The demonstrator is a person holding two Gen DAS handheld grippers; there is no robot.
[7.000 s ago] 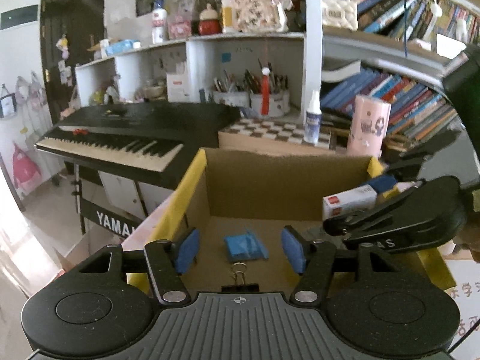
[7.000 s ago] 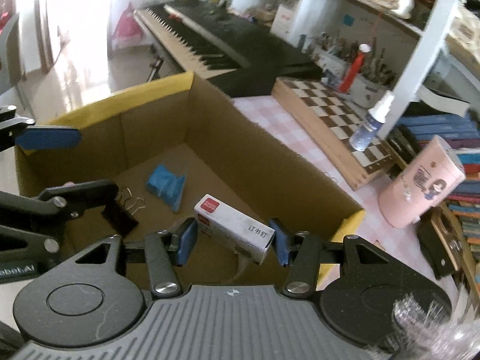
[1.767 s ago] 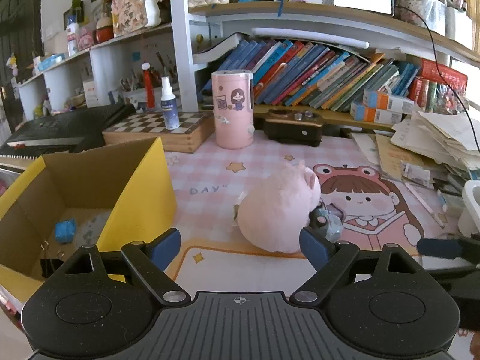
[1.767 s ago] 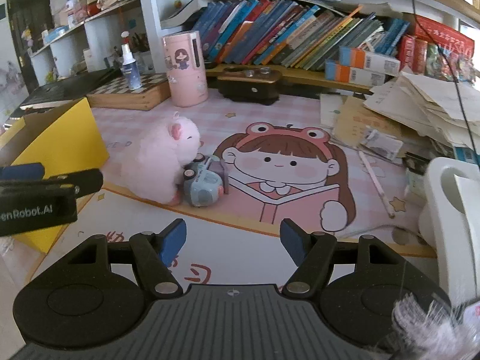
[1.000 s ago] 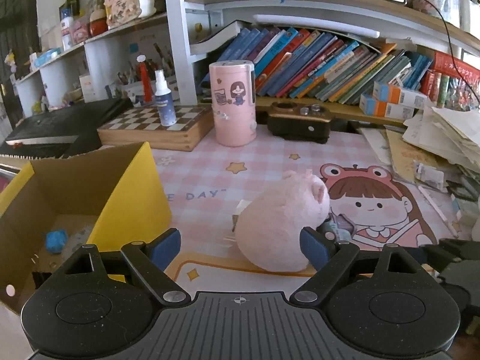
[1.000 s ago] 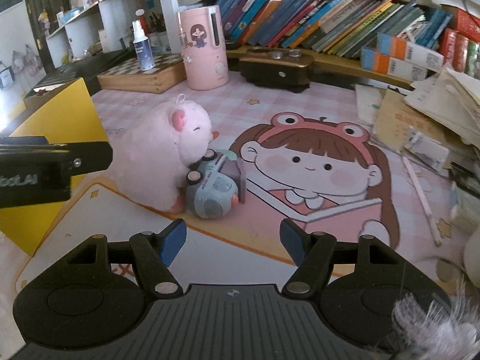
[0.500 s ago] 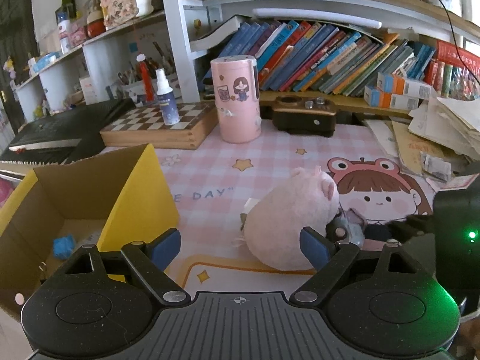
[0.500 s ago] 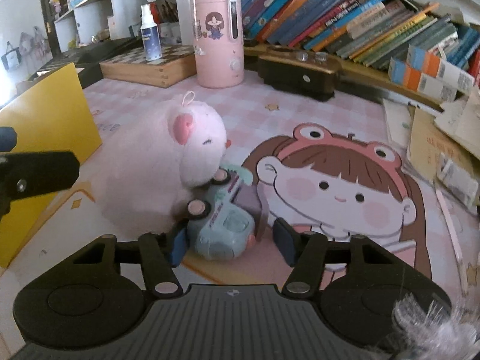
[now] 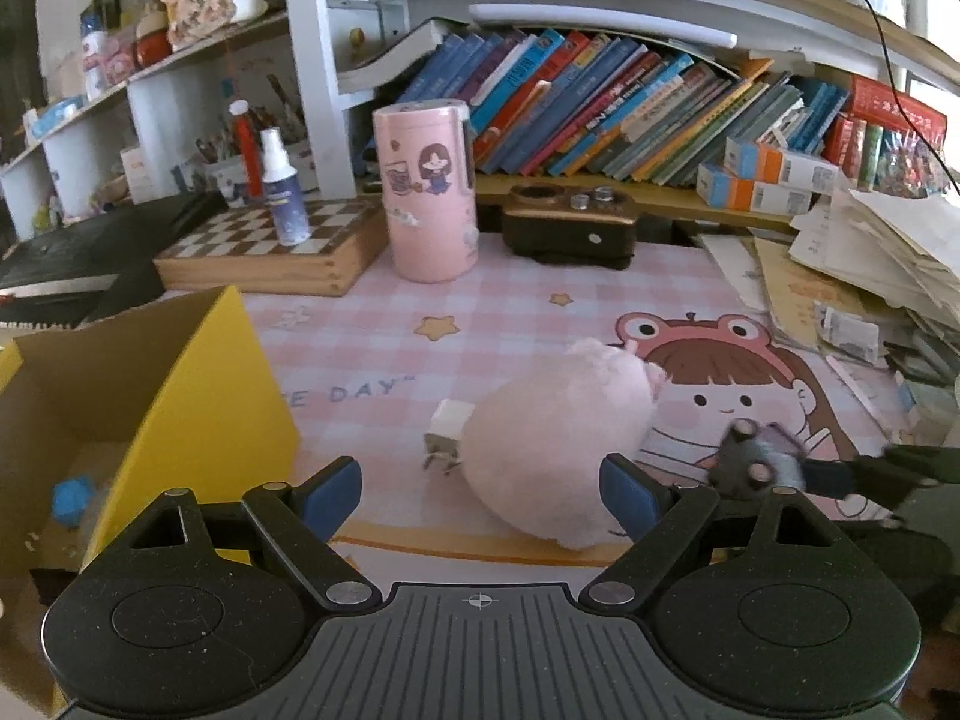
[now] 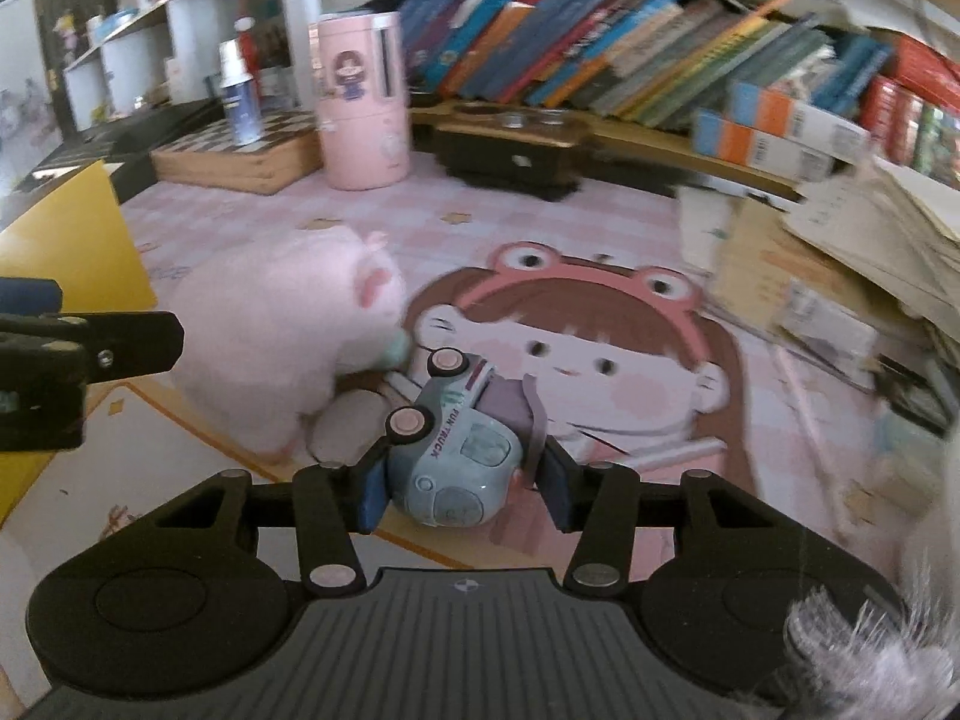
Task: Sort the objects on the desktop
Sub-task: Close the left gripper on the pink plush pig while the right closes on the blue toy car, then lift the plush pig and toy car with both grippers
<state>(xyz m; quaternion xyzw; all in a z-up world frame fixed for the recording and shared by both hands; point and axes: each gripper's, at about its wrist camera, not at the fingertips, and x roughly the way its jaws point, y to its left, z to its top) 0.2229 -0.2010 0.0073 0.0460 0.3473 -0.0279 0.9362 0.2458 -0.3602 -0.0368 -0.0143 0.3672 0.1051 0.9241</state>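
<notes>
**Ana:** Left wrist view first, from the left edge: the cardboard box [image 9: 180,360] already has a small blue item [image 9: 71,493] lying on its floor, so part of the sorting looks done.

**Ben:** And the left gripper [image 9: 480,489]?

**Ana:** Its jaws stand wide and empty, with the pink plush pig [image 9: 555,441] on the desk mat [image 9: 360,360] just beyond them. A small white block [image 9: 451,417] sits touching the pig's left side. Both are yet to be sorted.

**Ben:** Further right?

**Ana:** The right gripper [image 10: 462,483] has its blue pads clamped on the toy truck [image 10: 462,450], which sits tilted between them, just beside the pig, over the mat's cartoon girl. Whether it is clear of the mat she cannot tell.

**Ben:** So what remains?

**Ana:** By her judgement, carrying the truck to the box, then the pig and the block.
</notes>
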